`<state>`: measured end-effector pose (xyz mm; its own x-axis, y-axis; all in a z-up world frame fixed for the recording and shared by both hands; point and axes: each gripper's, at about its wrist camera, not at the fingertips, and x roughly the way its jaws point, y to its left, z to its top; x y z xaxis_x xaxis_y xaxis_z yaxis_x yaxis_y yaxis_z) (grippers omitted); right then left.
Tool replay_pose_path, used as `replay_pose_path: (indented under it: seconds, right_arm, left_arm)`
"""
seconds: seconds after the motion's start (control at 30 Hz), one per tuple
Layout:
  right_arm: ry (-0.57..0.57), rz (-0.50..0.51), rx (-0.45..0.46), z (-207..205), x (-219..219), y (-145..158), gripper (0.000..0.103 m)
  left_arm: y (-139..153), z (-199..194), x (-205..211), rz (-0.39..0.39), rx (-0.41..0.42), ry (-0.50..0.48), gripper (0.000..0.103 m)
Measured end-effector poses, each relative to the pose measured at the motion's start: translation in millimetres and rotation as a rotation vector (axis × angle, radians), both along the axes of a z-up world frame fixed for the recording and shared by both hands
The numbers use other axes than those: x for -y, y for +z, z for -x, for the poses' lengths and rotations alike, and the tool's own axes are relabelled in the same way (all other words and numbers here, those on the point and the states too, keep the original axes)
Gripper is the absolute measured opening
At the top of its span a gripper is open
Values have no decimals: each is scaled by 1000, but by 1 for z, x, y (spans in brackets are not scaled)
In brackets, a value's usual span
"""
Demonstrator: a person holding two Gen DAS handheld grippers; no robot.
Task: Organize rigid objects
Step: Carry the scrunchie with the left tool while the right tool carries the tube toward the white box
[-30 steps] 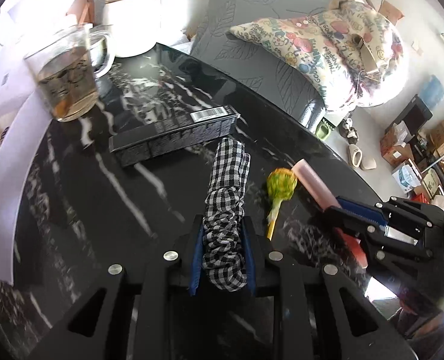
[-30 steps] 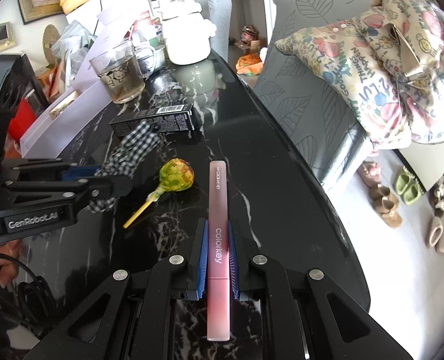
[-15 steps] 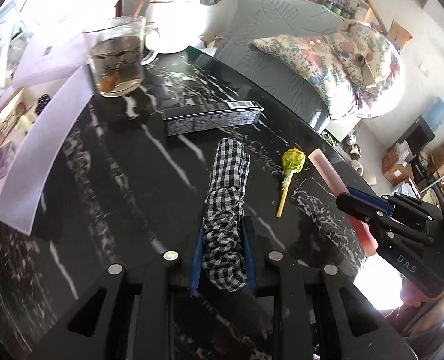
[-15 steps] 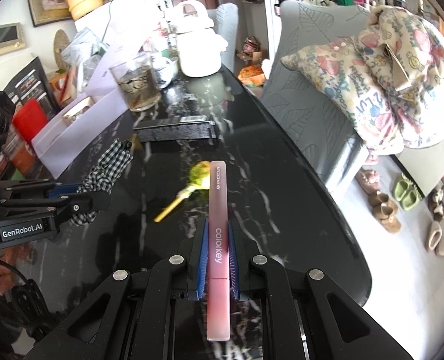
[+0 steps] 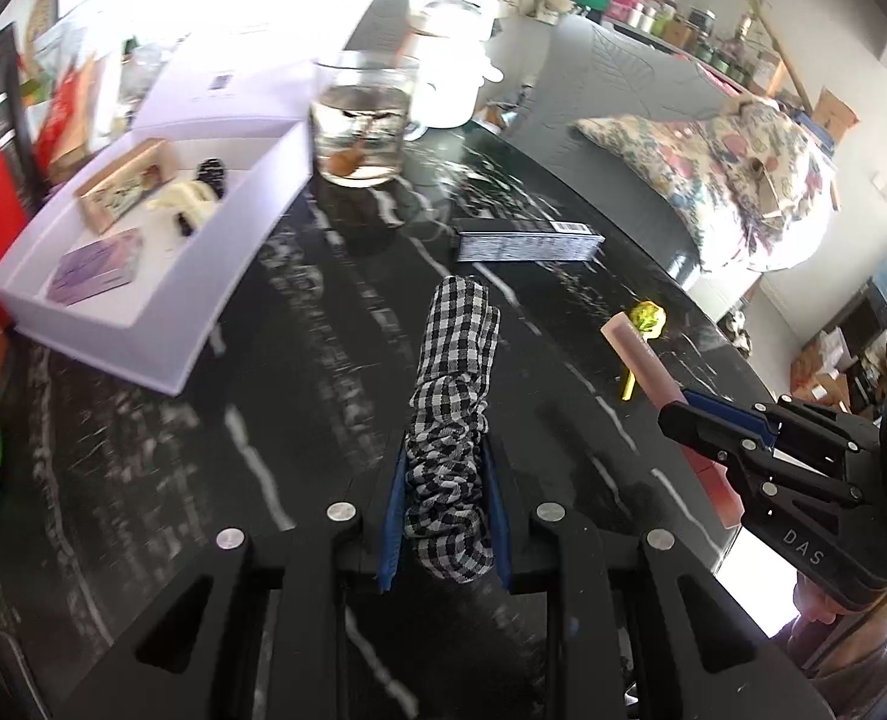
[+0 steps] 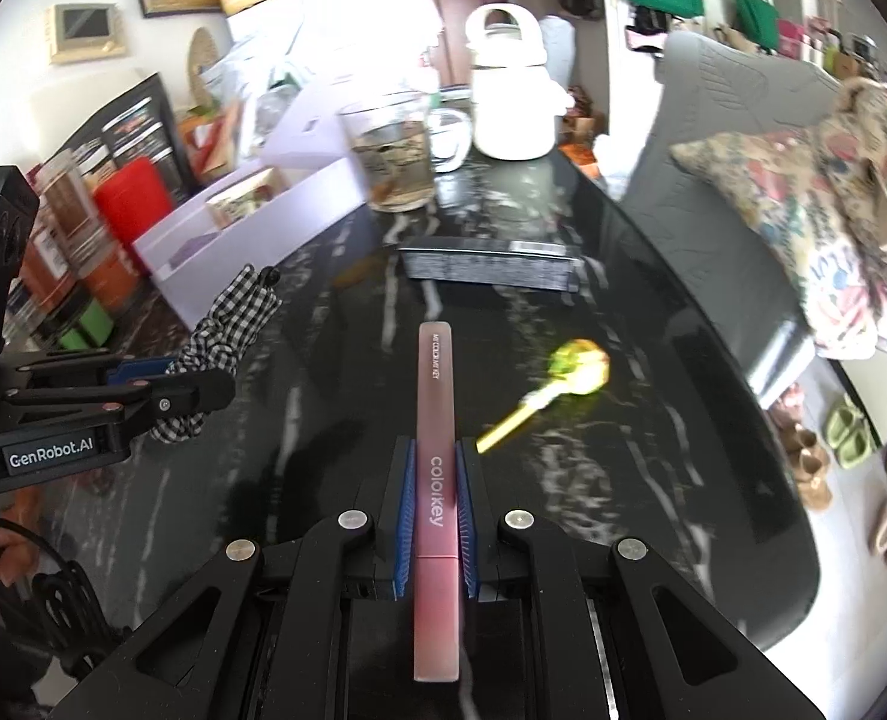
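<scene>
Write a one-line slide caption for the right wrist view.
Right gripper clamps a pink cosmetic tube above the black marble table, lollipop lying beside.

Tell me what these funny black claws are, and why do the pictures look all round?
A person holds two grabbing tools, one per hand. Each carries a wide-eyed camera, so pictures bulge. One picture looks along the left gripper, shut on a checked scrunchie. The other looks along the right gripper, shut on a pink tube. On the black table lie a lollipop, a dark box, a glass mug and a white tray of small things.
</scene>
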<state>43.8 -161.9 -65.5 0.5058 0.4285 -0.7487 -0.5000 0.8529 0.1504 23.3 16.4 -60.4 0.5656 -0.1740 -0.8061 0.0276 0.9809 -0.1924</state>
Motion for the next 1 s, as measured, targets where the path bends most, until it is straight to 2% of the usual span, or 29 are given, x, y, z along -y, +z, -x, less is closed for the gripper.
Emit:
replay_pose_path:
  seconds: [0.53, 1.0]
  right_arm:
    - [183, 3, 37, 44, -69, 12, 13]
    - [332, -8, 68, 89, -123, 21, 13]
  left_arm:
    - [4, 64, -60, 19, 44, 153, 23]
    - [11, 109, -96, 23, 86, 252, 23]
